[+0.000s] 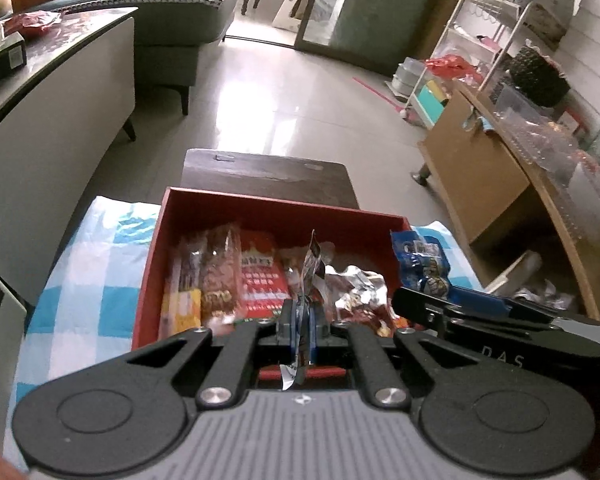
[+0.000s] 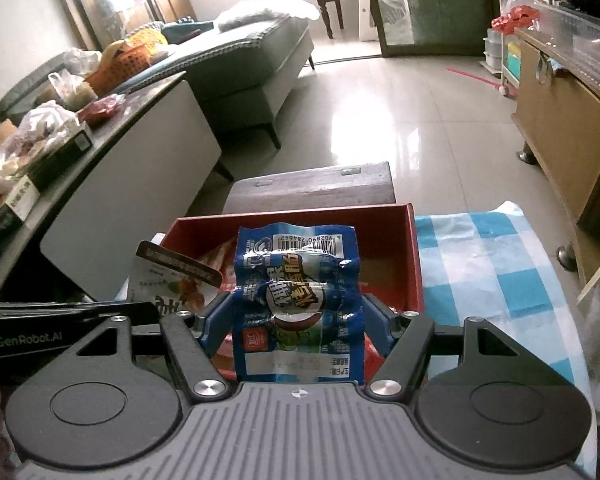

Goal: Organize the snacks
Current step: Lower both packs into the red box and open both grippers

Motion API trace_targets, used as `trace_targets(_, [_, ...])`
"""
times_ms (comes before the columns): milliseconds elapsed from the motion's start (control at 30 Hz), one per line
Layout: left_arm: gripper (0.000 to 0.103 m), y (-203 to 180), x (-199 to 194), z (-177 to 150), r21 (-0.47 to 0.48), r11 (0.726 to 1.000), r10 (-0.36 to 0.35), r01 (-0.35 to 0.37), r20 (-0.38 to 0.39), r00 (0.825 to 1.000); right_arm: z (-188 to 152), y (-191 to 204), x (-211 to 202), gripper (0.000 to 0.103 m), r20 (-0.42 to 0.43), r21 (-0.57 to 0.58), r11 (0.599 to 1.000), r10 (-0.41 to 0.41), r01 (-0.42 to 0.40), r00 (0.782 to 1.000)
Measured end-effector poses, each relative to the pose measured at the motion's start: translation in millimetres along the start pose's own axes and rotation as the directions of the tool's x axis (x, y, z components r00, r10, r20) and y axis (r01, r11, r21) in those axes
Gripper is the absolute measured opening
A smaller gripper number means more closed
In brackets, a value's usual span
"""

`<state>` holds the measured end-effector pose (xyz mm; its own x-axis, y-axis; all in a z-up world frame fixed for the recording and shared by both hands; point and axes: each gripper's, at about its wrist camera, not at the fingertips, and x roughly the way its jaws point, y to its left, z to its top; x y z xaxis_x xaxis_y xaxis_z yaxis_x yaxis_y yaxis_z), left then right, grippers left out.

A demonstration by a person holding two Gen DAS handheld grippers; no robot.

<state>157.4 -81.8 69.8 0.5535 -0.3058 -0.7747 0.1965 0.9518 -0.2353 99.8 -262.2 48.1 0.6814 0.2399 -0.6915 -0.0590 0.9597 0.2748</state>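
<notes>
Right tool, clamped across our blue snack packet, sits just before the red box; left tool, pinched shut on a foil sachet, hangs over it.

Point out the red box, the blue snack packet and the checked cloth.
red box (image 1: 276, 210), left wrist view, on its far wall.
blue snack packet (image 2: 298, 300), right wrist view, on its printed front.
checked cloth (image 2: 480, 264), right wrist view, on a bare patch right of the box.

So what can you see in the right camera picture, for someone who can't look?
The right gripper holds a blue snack packet above a red box that sits on a blue and white checked cloth. On the left, the other gripper holds a pale snack packet. Behind are a shiny floor and a sofa.
</notes>
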Motion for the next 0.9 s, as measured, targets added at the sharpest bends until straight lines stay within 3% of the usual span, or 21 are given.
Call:
trace_targets(667, [0.004, 0.2, 38.3, 8.4, 0.043, 0.995, 0.093, -0.092, -0.021, 0.995, 7.1, -8.4, 48.9, 0.076, -0.08, -0.022, 0.997, -0.077, 0.076, 0.994])
trace_targets(767, [0.009, -2.7, 33.2, 7.5, 0.072, 0.989, 0.13, -0.13, 0.002, 0.991, 8.3, -7.6, 45.6, 0.086, -0.07, -0.019, 0.996, -0.093, 0.092, 0.993])
trace_targets(900, [0.017, -2.8, 19.2, 2.4, 0.055, 0.99, 0.133, -0.133, 0.012, 0.991, 8.8, -3.2, 32.2, 0.087, -0.04, -0.022, 0.995, -0.099, 0.098, 0.994])
